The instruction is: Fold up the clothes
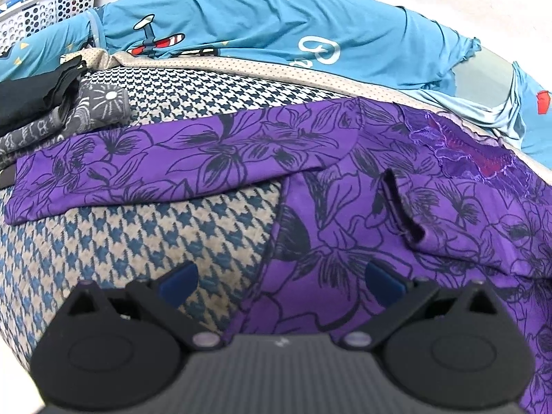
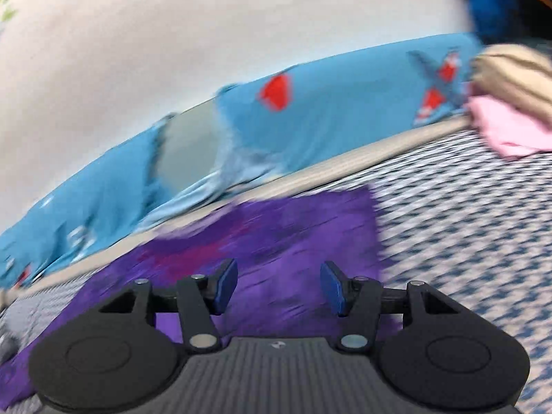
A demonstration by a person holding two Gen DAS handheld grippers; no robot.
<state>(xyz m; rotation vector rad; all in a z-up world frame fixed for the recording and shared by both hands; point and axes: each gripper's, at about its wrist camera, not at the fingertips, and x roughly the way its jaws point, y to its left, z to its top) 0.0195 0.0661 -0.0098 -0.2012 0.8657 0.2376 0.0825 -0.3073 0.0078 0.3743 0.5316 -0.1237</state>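
On a houndstooth-patterned cover (image 1: 145, 241) lies a purple floral garment (image 1: 345, 179), spreading from the centre toward 3 o'clock in the left wrist view, one sleeve reaching out to 9 o'clock. The left gripper (image 1: 281, 281) hovers at 6 o'clock with its blue-tipped fingers (image 1: 179, 283) spread wide, holding nothing. At 12 o'clock a blue printed cloth (image 1: 276, 24) lies bunched; a white perforated basket (image 1: 45, 10) sits at 10 o'clock. The right wrist view is motion-blurred: the right gripper (image 2: 279, 286) is also released, jaws apart above the purple garment. A pink cloth (image 2: 507, 131) lies at 2 o'clock.
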